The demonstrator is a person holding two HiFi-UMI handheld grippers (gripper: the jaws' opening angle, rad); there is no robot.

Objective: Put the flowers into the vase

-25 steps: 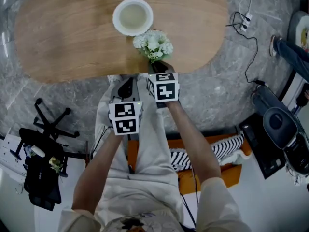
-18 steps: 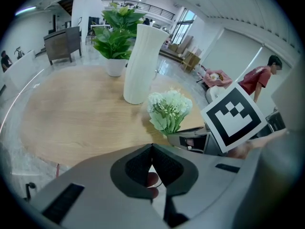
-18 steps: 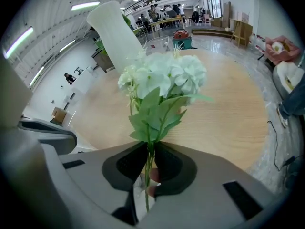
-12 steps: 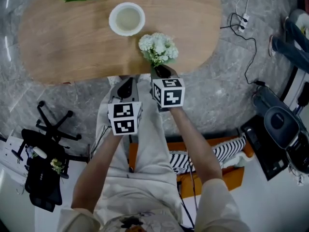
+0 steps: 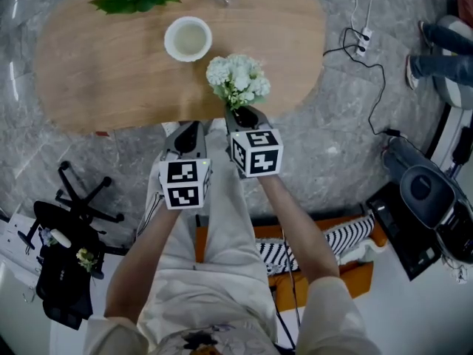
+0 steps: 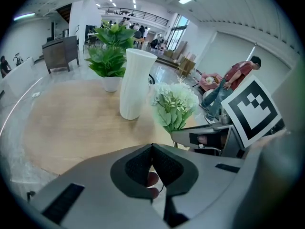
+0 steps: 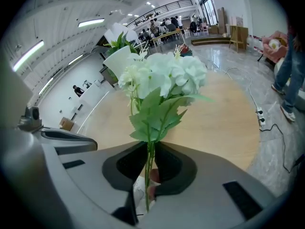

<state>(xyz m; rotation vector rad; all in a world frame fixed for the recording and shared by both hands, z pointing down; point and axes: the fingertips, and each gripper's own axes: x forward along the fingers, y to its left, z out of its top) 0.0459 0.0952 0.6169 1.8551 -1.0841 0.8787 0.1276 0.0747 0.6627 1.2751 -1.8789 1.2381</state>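
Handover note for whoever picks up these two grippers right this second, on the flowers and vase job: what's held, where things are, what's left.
The right gripper is shut on the stems of the flowers, which stand upright over the near edge of the table.
The left gripper is shut with nothing between its jaws, beside the right one and just short of the table.
The vase stands upright on the table, beyond the flowers and to their left, apart from them, with nothing visible inside.
Done: flowers picked up.
Left: carry them over the vase mouth, lower the stems in, release.
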